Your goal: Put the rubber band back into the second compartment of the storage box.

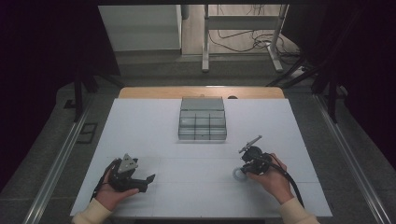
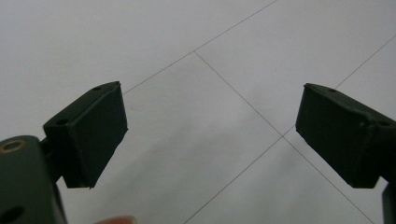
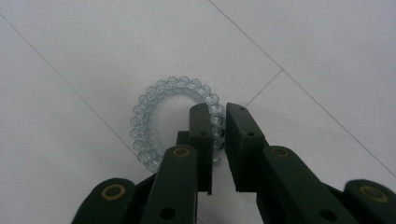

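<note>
The right gripper (image 3: 217,116) has its jaws clenched on one side of a clear beaded bracelet (image 3: 159,100), the rest of the ring lying flat on the white table (image 1: 196,154) just ahead and to the left of the tips. The left gripper (image 2: 210,135) rests well apart, jaws spread wide over bare tabletop (nothing between them). A grey compartment tray (image 1: 202,119) sits farther ahead.
</note>
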Action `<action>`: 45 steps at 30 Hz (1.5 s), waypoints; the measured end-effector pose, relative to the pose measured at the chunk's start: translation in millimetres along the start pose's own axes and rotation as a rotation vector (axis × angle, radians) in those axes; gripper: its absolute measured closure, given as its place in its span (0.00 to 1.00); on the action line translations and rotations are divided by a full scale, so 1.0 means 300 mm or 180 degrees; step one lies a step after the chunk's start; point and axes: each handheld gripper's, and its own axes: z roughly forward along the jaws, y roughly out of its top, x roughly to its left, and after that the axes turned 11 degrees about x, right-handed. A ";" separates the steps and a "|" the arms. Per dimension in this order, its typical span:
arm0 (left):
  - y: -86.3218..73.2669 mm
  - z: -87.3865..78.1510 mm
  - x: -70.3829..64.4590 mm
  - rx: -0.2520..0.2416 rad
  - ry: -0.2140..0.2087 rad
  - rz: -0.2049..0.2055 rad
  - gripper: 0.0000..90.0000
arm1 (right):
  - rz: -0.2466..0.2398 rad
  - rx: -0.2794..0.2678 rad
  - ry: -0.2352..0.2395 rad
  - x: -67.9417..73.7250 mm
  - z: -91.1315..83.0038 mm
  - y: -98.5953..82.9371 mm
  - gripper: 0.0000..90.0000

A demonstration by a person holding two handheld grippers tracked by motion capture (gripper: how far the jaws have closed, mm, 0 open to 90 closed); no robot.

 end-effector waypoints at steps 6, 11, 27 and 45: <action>0.000 0.000 0.000 0.0000 -0.0001 0.0001 0.11 | -0.0014 -0.0075 -0.0002 0.006 -0.023 -0.002 0.90; 0.000 0.000 0.000 0.0003 0.0002 0.0000 0.11 | -0.0033 -0.0147 0.0006 0.010 -0.050 -0.005 0.90; 0.000 0.002 0.000 0.0010 0.0003 -0.0003 0.11 | -0.0015 -0.0529 0.0059 0.003 -0.173 -0.028 0.90; 0.001 0.002 0.000 0.0016 0.0002 0.0004 0.11 | -0.0058 -0.0811 0.0108 0.009 -0.274 -0.023 0.90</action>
